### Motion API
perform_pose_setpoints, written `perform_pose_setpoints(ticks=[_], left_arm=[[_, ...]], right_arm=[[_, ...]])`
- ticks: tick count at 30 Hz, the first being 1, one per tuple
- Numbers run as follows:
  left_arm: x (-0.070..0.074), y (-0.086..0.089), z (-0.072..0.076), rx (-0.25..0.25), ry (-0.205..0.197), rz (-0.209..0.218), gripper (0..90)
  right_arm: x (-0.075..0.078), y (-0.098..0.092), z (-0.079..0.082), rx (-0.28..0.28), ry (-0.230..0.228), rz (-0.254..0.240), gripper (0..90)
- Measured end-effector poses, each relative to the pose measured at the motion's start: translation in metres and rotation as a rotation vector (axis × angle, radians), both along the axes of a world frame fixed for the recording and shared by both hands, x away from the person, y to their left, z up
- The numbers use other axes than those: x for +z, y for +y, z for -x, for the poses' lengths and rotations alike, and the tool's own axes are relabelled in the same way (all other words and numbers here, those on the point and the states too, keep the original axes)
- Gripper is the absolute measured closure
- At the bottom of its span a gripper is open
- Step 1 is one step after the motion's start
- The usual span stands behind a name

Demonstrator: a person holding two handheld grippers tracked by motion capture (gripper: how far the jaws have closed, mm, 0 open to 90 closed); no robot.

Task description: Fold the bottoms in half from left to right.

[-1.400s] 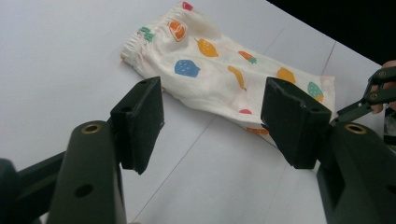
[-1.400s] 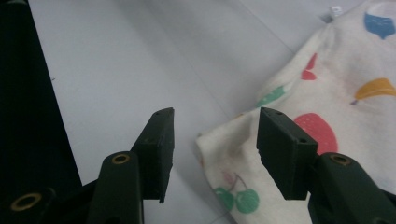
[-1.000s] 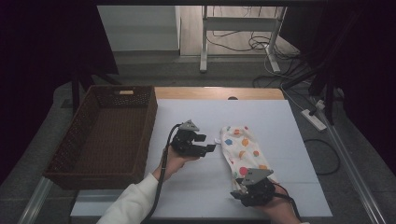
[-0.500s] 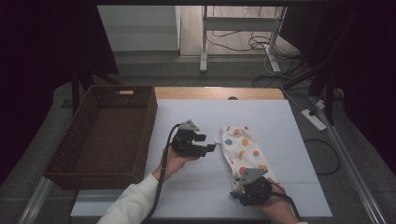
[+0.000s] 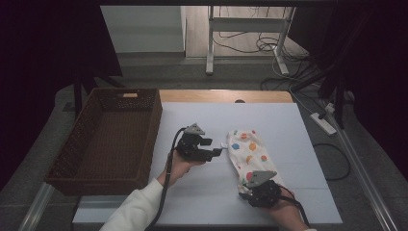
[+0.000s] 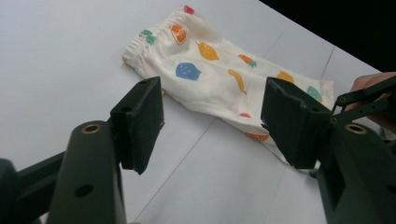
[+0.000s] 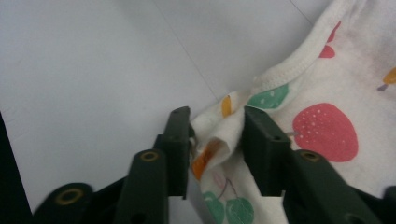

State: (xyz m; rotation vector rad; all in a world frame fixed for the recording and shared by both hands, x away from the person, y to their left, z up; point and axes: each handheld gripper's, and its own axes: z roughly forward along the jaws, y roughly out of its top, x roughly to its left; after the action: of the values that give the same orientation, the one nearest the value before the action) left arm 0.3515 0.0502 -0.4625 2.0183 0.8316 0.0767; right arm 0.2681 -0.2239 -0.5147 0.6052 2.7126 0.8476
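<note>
One brown wicker basket sits beside the fruit-print cloth.

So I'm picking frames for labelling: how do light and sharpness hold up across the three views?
High view: dim, dark surround, white table evenly lit, fruit-print cloth small but legible. Left gripper view: bright, cloth sharp, near jaws soft. Right gripper view: close up, pinched cloth fold and jaws slightly blurred, no glare.
</note>
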Motion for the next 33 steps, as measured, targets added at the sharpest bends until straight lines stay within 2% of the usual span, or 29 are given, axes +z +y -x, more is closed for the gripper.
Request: perform_pose_setpoints(ticks=[5,10,19,29,33], left_arm=[[0.0,0.0,0.0,0.0,-0.001,0.001,38.4],[0.001,0.0,0.0,-0.001,-0.003,0.0,38.4],[0.005,0.003,0.001,0.003,-0.013,0.007,38.4],[0.005,0.005,0.001,0.006,-0.013,0.011,38.4],[0.006,0.005,0.001,0.005,-0.015,0.011,38.4]], right_arm=[[0.001,0.001,-0.001,-0.021,-0.008,0.023,77.8],[0.003,0.002,-0.001,-0.029,-0.019,0.031,81.1],[0.008,0.008,0.001,-0.034,-0.017,-0.067,81.7],[0.007,0.039,0.007,0.033,-0.015,-0.087,81.7],[0.007,0.045,0.01,0.05,-0.011,-0.099,81.7]])
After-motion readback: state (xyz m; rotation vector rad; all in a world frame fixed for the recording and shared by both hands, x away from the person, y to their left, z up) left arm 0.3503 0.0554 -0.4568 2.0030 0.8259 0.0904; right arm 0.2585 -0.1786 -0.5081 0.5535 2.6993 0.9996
